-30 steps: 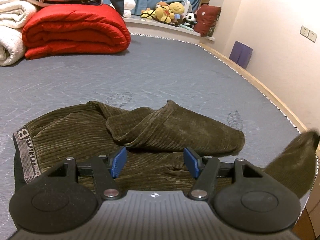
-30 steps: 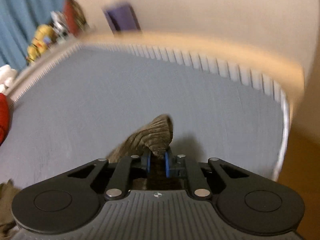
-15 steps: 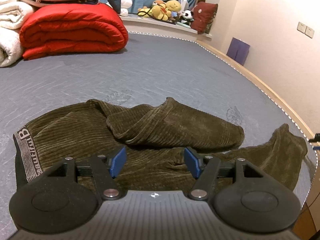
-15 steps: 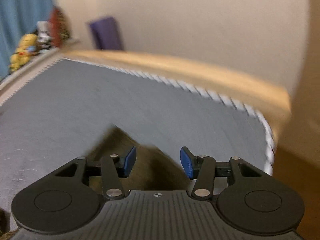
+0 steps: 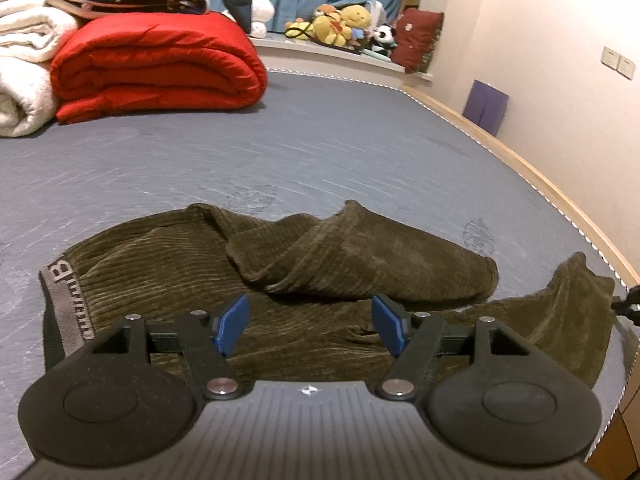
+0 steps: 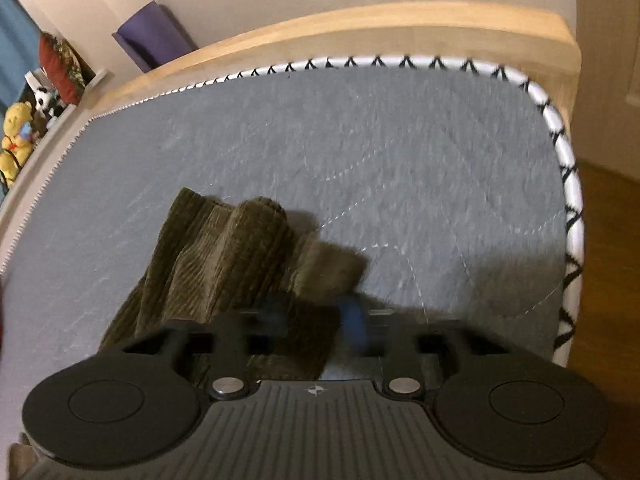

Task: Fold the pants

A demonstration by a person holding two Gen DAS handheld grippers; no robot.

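Half-blurred right tongs [image 6: 314,316] just closing, pants [image 6: 224,256] between, grip unclear; left tongs [image 5: 310,326] apart.

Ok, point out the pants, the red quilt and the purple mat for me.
pants [image 5: 360,252], left wrist view, on the folded-over upper leg.
red quilt [image 5: 160,64], left wrist view, on its folded front.
purple mat [image 5: 485,105], left wrist view, on its flat face.

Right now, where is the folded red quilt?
In the left wrist view, the folded red quilt lies upper left on the grey mattress, beside rolled white blankets, beyond the olive corduroy pants.
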